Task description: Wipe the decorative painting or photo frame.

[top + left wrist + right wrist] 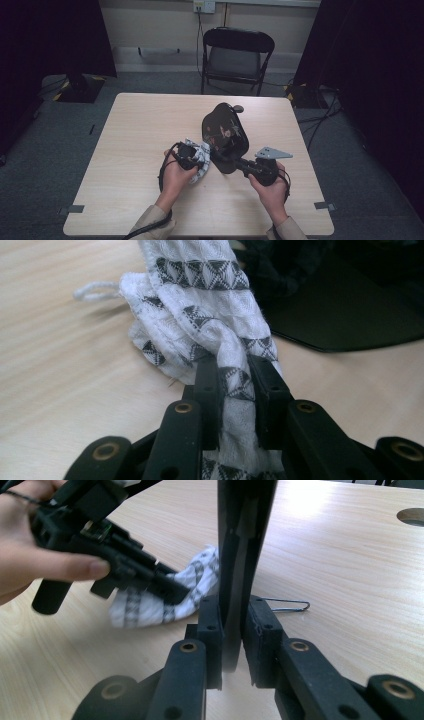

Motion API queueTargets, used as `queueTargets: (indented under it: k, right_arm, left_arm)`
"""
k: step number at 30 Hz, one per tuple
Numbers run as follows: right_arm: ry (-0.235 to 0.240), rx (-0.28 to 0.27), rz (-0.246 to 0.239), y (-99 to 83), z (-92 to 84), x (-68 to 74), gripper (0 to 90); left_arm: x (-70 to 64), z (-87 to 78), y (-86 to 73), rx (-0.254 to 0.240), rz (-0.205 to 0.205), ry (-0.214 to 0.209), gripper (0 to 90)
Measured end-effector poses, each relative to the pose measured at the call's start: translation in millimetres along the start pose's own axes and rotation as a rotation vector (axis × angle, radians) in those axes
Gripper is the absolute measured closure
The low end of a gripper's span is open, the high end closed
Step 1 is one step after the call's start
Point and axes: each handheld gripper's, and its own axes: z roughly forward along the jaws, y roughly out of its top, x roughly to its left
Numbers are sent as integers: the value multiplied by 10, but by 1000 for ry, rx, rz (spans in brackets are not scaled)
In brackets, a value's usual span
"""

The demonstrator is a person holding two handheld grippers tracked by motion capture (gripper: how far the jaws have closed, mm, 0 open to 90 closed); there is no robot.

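A white cloth (pixel 205 156) with black triangle bands lies bunched on the table, just left of a black cap (pixel 225 131) with a small pattern. My left gripper (pixel 198 159) is shut on the cloth (pixel 200 315), and a fold runs between its fingertips (pixel 235 371). My right gripper (pixel 236 163) is shut on the cap's flat brim, which stands edge-on between its jaws (pixel 232 611). The brim (pixel 242 540) rises straight up in the right gripper view. There the left gripper (pixel 150 577) and the cloth (pixel 140 611) lie to the left. The brim (pixel 350 315) sits right of the cloth.
The light wooden table (pixel 150 125) has bare room at the left and the back. A thin wire loop (pixel 285 605) lies on the table behind my right jaws. A black folding chair (pixel 237 55) stands beyond the far edge. Dark curtains flank both sides.
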Motion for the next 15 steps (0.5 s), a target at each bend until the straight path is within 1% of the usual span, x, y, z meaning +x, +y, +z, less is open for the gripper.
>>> queueTargets:
  k: [1, 2, 3, 4, 5, 6, 7, 8, 9, 11, 12, 14, 15]
  right_arm:
    - [0, -1, 0, -1, 1, 1, 792]
    - [0, -1, 0, -1, 1, 1, 792]
    - [0, -2, 0, -2, 1, 1, 792]
    - [0, -2, 2, -4, 0, -1, 792]
    - [0, -1, 2, -4, -1, -2, 792]
    - [-1, -1, 2, -6, -1, -3, 792]
    - [-1, -2, 3, -7, -1, -2, 792]
    - [-2, -3, 2, -9, -2, 0, 792]
    - [-3, -2, 0, -10, -2, 1, 791]
    - [-3, -3, -1, -14, -4, 2, 791]
    - [-3, -3, -1, -18, -5, 3, 790]
    - [-4, -4, -2, -24, -8, 1, 787]
    - [-3, -6, -5, -28, -8, -2, 777]
  left_arm:
    - [-24, -6, -14, 0, 11, -9, 758]
    - [-24, -6, -14, 0, 11, -9, 758]
    - [-61, -6, -32, -2, 16, -20, 758]
    - [-77, -15, -39, 8, 27, -26, 757]
    - [-139, -21, -63, 10, 41, -41, 757]
    - [-164, -24, -72, 16, 57, -54, 757]
    - [-195, -26, -83, 16, 60, -59, 757]
    - [-195, -26, -83, 16, 60, -59, 757]
    - [-243, -33, -105, 22, 77, -78, 757]
    - [-267, -38, -123, 20, 82, -83, 755]
    - [-302, -56, -162, 18, 83, -107, 754]
    - [-311, -72, -181, 14, 89, -110, 751]
    - [-305, -113, -217, 6, 90, -108, 749]
